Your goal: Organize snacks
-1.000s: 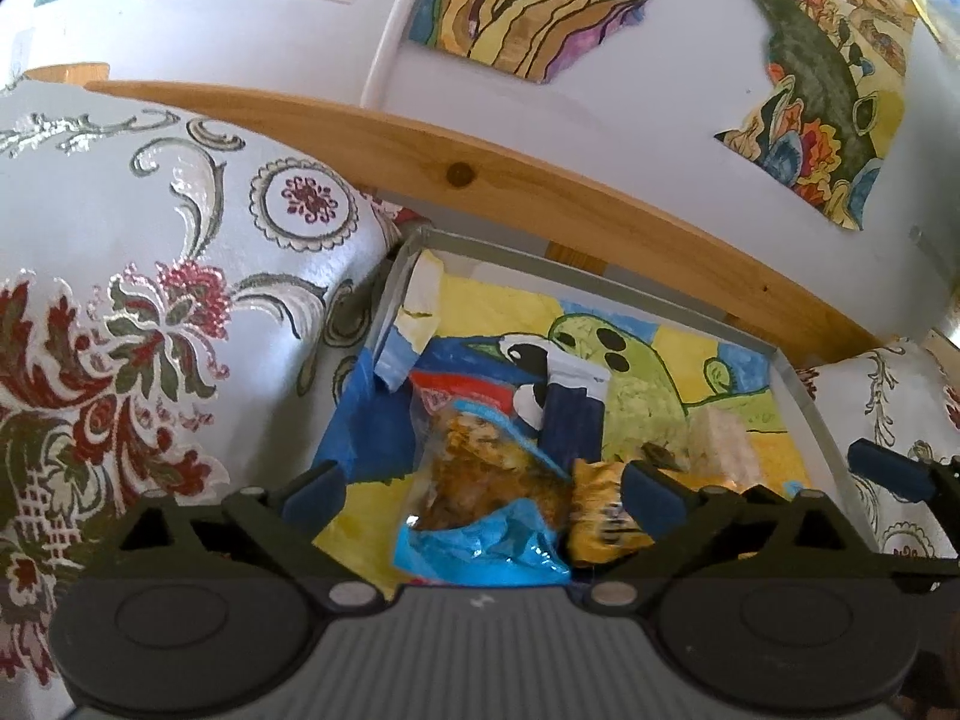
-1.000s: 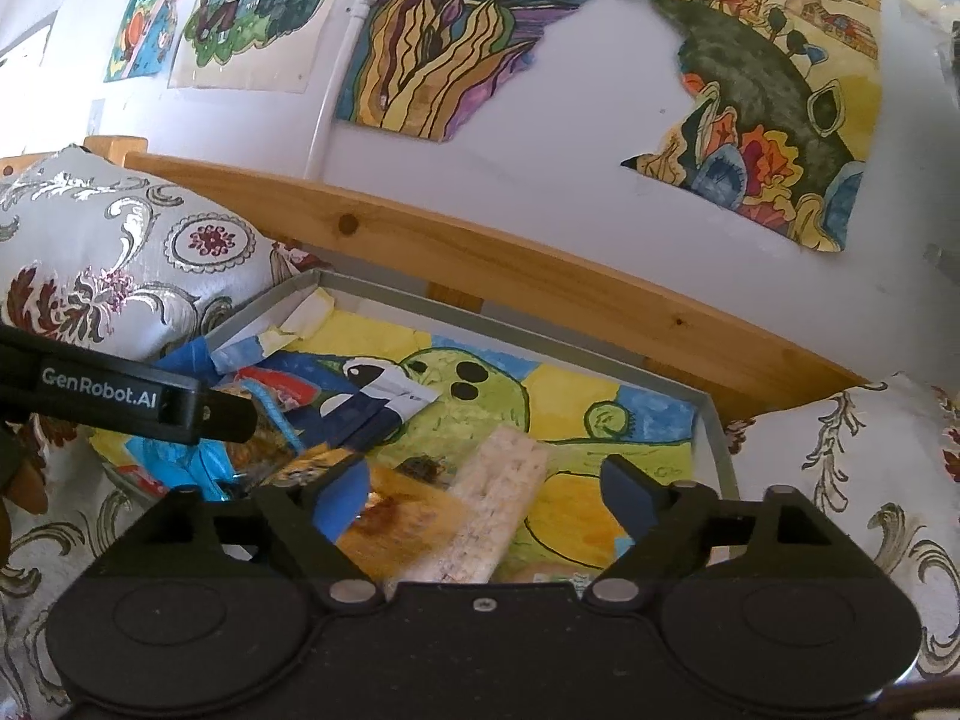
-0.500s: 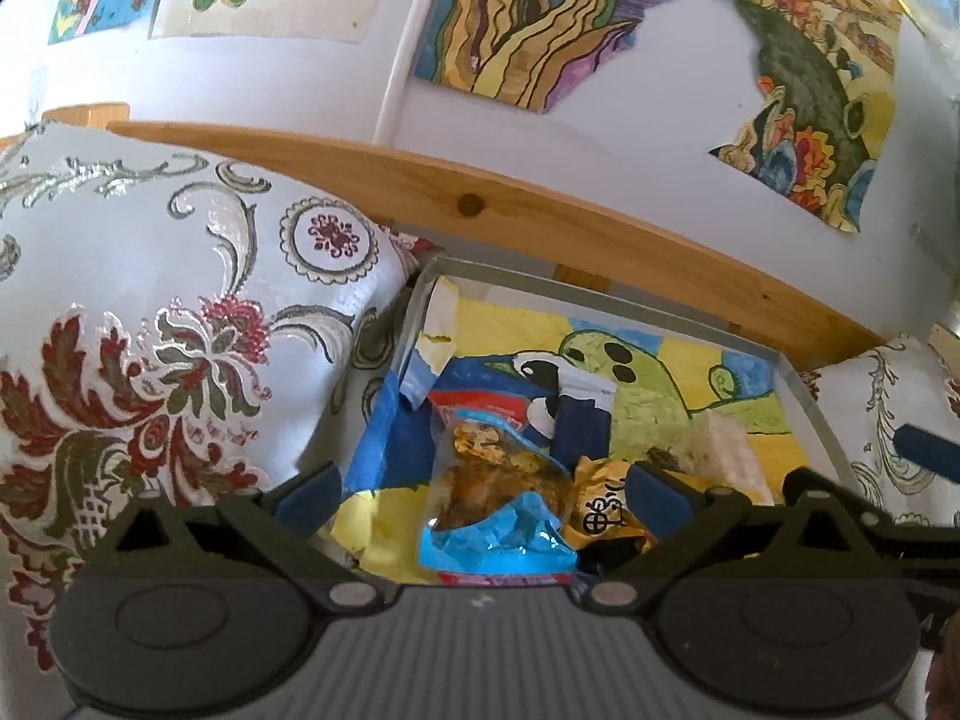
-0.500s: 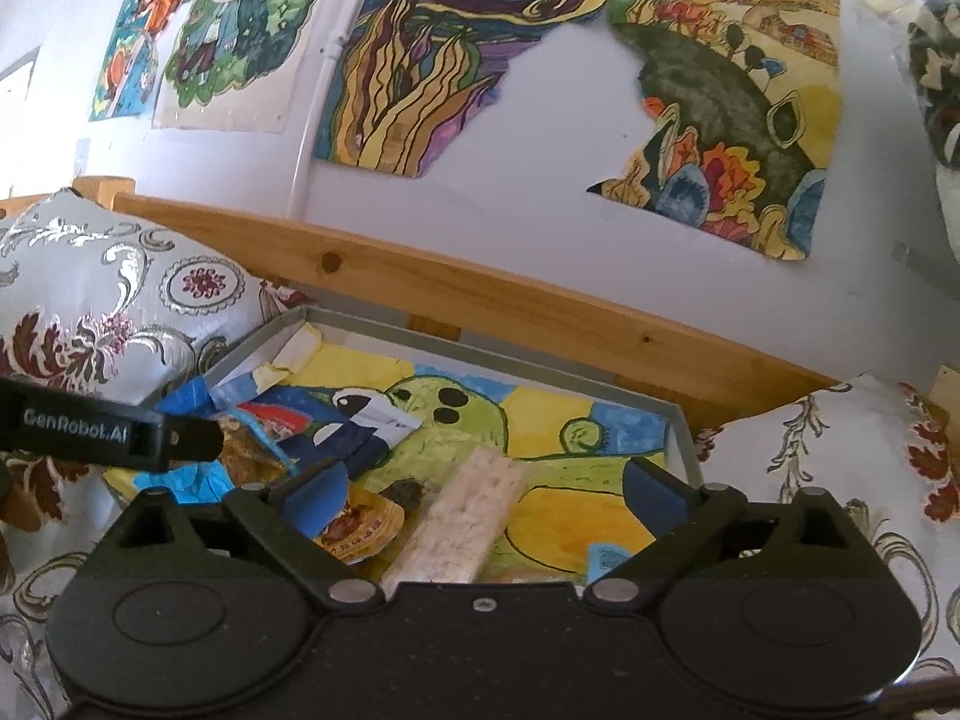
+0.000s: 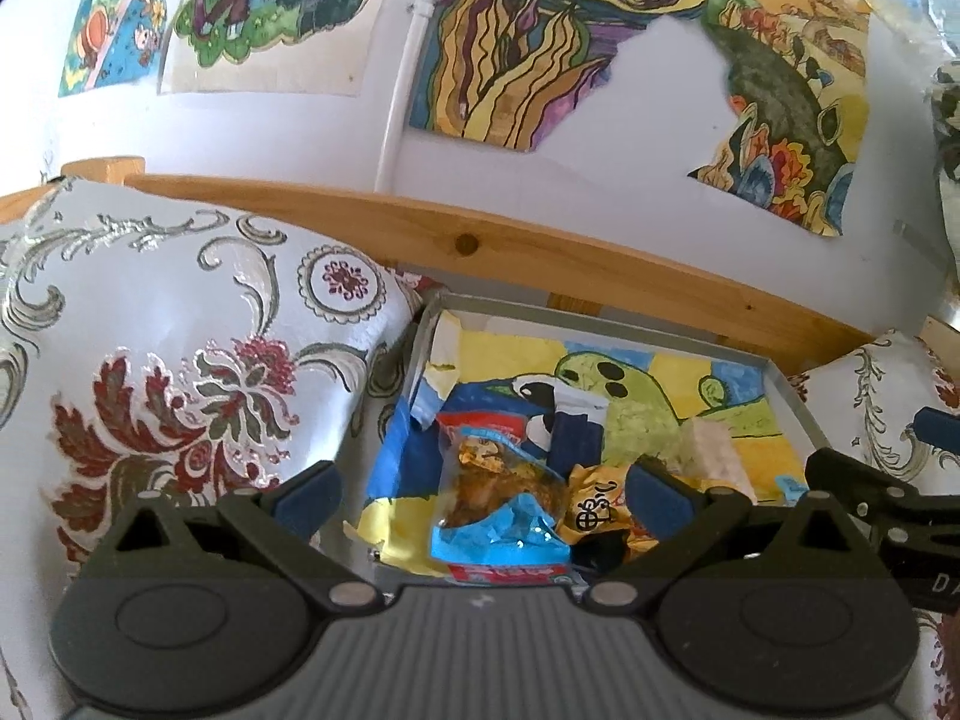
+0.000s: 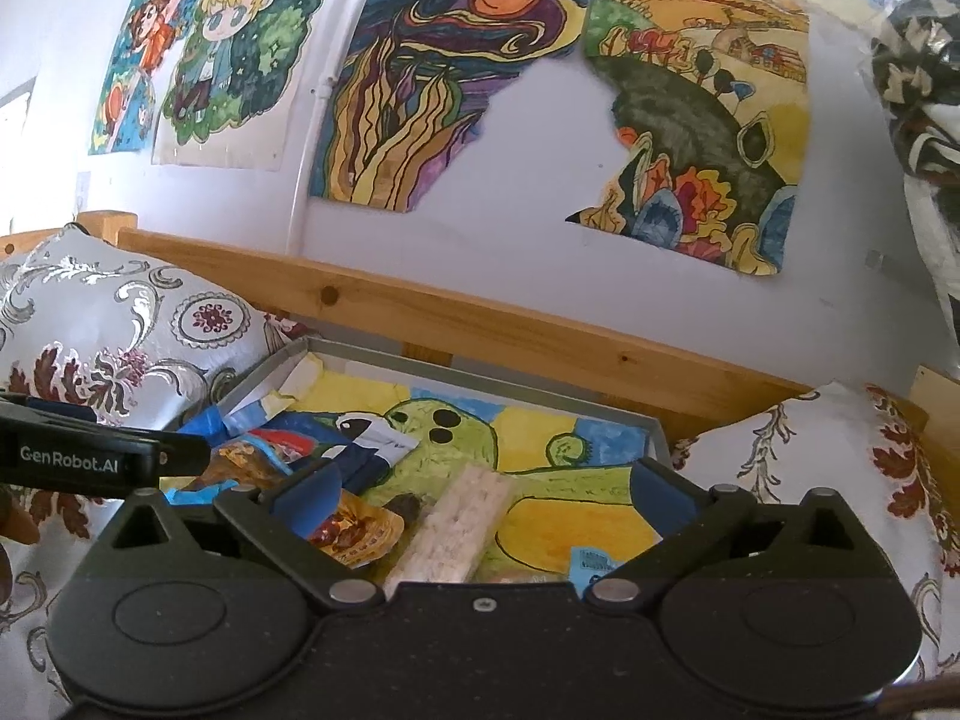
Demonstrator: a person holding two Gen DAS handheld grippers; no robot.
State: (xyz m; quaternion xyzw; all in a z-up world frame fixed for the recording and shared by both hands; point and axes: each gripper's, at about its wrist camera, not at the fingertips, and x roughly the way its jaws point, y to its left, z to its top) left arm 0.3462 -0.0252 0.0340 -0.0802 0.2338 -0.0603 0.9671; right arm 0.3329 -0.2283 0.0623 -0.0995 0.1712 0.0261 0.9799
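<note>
With both tools empty and raised, we read this as a gap between picks: nothing is being carried. Our left gripper (image 5: pixel 483 483) has its fingers spread wide above the near-left part of the grey tray (image 5: pixel 606 324), which sits between two patterned cushions (image 5: pixel 180 360) against a wooden bed rail (image 5: pixel 540 246). Our right gripper (image 6: pixel 483 492) is equally wide apart, over the tray's near middle.

All the snacks lie inside the tray, on the painted paper liner (image 6: pixel 540 438). A clear-and-blue bag of brown pieces (image 5: pixel 498 498) sits near-left, an orange-yellow packet (image 6: pixel 354 528) just to its right, probably touching. A pale rice-cracker bar (image 6: pixel 462 522) lies beside that, and a small blue sachet (image 6: pixel 591 558) near the right front. A dark blue packet (image 5: pixel 576 426) lies further back.

Next move, we judge: pick one snack, likely the cracker bar for the right, drop down, straddle its narrow width, close. Overlapping wrappers on the left risk a double grab.
</note>
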